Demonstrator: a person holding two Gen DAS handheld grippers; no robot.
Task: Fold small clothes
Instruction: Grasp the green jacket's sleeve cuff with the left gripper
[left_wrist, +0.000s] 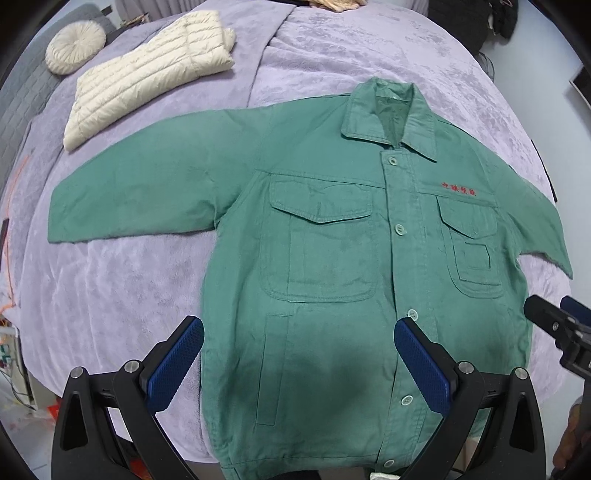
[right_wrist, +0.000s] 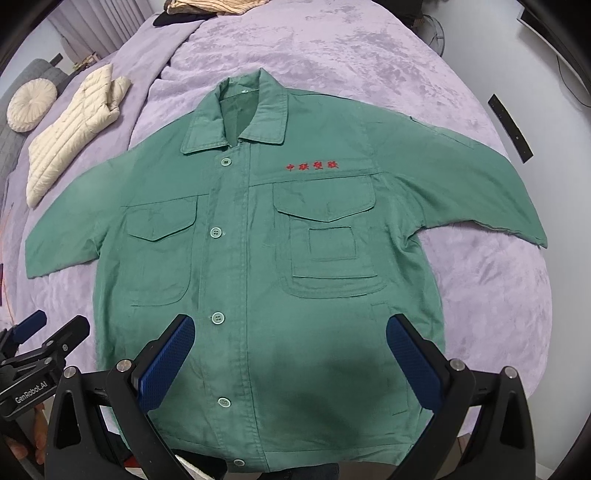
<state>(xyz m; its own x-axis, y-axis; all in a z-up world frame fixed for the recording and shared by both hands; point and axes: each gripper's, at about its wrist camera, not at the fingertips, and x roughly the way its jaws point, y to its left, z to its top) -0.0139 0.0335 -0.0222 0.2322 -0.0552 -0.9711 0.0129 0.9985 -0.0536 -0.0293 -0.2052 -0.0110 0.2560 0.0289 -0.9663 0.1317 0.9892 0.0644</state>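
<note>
A green buttoned work jacket (left_wrist: 332, 258) (right_wrist: 258, 258) lies flat, front up, on a lilac bedspread (left_wrist: 110, 288) (right_wrist: 498, 295), both sleeves spread sideways and collar at the far end. It has two chest pockets and red embroidered characters (right_wrist: 313, 166). My left gripper (left_wrist: 299, 328) hovers open above the jacket's lower left part, blue pads wide apart, nothing between them. My right gripper (right_wrist: 290, 328) hovers open above the lower hem area, also holding nothing. Each gripper shows at the edge of the other's view: the right gripper (left_wrist: 554, 325), the left gripper (right_wrist: 44, 339).
A folded cream puffer jacket (left_wrist: 147, 74) (right_wrist: 74, 129) and a round cream cushion (left_wrist: 75, 46) (right_wrist: 31, 105) lie at the far left of the bed. More clothes sit at the far edge (right_wrist: 214, 5). A dark strip (right_wrist: 511, 129) lies at the right edge.
</note>
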